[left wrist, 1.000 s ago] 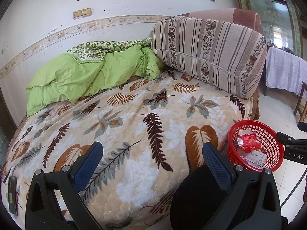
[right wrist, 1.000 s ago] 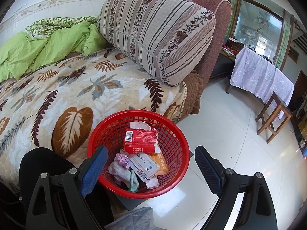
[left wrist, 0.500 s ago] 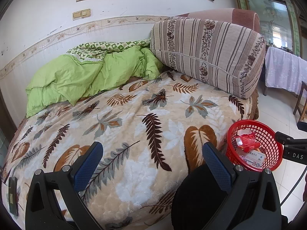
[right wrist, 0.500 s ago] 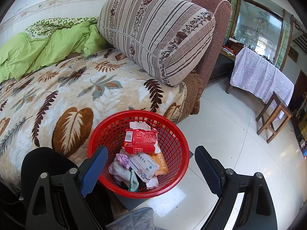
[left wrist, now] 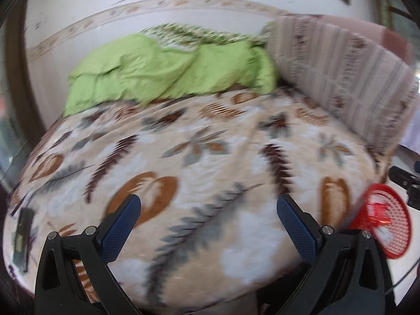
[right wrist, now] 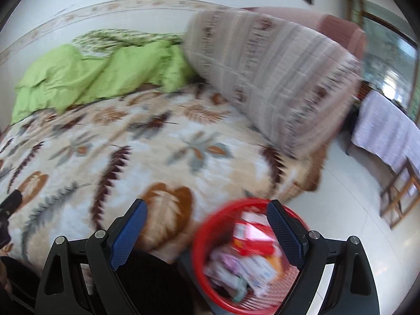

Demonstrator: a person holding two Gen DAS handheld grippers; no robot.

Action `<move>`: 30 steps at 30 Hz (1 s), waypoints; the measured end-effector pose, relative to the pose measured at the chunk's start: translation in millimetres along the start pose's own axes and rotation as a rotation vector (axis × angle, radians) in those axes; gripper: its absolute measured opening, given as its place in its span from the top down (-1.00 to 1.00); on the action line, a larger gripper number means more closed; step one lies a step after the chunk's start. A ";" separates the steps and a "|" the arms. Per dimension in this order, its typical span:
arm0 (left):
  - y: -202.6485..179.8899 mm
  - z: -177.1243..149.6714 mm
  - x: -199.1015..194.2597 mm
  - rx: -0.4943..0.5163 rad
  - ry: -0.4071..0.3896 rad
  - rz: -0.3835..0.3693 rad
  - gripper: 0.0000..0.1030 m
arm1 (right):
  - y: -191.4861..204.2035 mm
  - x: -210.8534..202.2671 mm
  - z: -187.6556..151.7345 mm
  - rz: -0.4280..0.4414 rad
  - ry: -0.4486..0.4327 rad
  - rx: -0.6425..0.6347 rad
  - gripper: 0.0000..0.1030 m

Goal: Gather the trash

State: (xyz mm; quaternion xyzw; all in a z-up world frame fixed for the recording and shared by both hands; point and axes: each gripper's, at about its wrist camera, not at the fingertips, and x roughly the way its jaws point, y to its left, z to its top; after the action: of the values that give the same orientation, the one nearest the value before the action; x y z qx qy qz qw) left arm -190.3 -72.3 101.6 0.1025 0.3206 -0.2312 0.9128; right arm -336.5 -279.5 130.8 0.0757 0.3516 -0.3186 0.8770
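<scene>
The red basket (right wrist: 252, 260) stands on the floor (right wrist: 349, 210) against the near edge of the bed (right wrist: 110, 141). It holds the collected trash (right wrist: 249, 252): red packets, a white packet and pale wrappers, blurred here. In the left wrist view the basket (left wrist: 383, 223) lies at the far right, beside the bed's corner.

The right gripper (right wrist: 207, 232) hangs above the basket's left rim. Its jaws are opening and stand wide; nothing is between them. One blue pad (right wrist: 286, 236) overlaps the basket in the picture; the other lies over the bedspread.

The left gripper (left wrist: 208, 227) points down at the leaf-patterned bedspread (left wrist: 199, 157). Its jaws stand wide and hold nothing.

A dark flat object (left wrist: 22, 239) lies on the bed's left edge; what it is cannot be told. A green quilt (left wrist: 157, 71) is bunched at the far side by the wall. A striped bolster (right wrist: 270, 76) leans at the head end. A cloth-covered table (right wrist: 388, 131) and a wooden stool (right wrist: 401, 191) stand on the floor to the right, well apart from the basket.
</scene>
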 end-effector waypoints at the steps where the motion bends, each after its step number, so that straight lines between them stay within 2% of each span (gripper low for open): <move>1: 13.6 0.9 8.9 -0.025 0.025 0.034 -0.99 | 17.4 11.3 7.0 0.038 0.015 -0.032 -0.92; 7: 88.8 -8.1 74.6 -0.175 0.220 0.180 -0.99 | 133.3 99.2 29.4 0.189 0.127 -0.217 -0.92; 10: 113.8 -12.5 107.2 -0.220 0.284 0.233 -0.99 | 166.9 144.2 33.7 0.248 0.200 -0.204 -0.92; 14: 129.2 -4.1 142.0 -0.230 0.295 0.248 -0.99 | 200.5 194.5 44.1 0.220 0.204 -0.157 -0.92; 16: 136.8 0.6 156.2 -0.246 0.268 0.255 -0.99 | 207.1 208.6 51.0 0.187 0.178 -0.150 -0.92; 19: 145.4 -1.1 180.2 -0.284 0.294 0.242 -1.00 | 204.9 229.4 50.4 0.229 0.204 -0.106 -0.99; 21: 148.5 0.8 182.0 -0.290 0.264 0.231 -1.00 | 202.3 225.9 49.5 0.230 0.178 -0.090 -0.99; 24: 148.4 1.2 184.5 -0.283 0.266 0.229 -1.00 | 206.5 224.1 47.7 0.209 0.160 -0.109 -0.98; 30: 146.5 -0.3 183.0 -0.276 0.259 0.228 -1.00 | 203.1 224.9 47.5 0.221 0.162 -0.098 -0.99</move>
State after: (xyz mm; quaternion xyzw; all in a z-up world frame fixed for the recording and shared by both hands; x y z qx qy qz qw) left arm 6.9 -9.7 -8.7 0.0409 0.4500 -0.0653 0.8897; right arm -61.6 -250.7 -2.1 0.0965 0.4257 -0.1956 0.8782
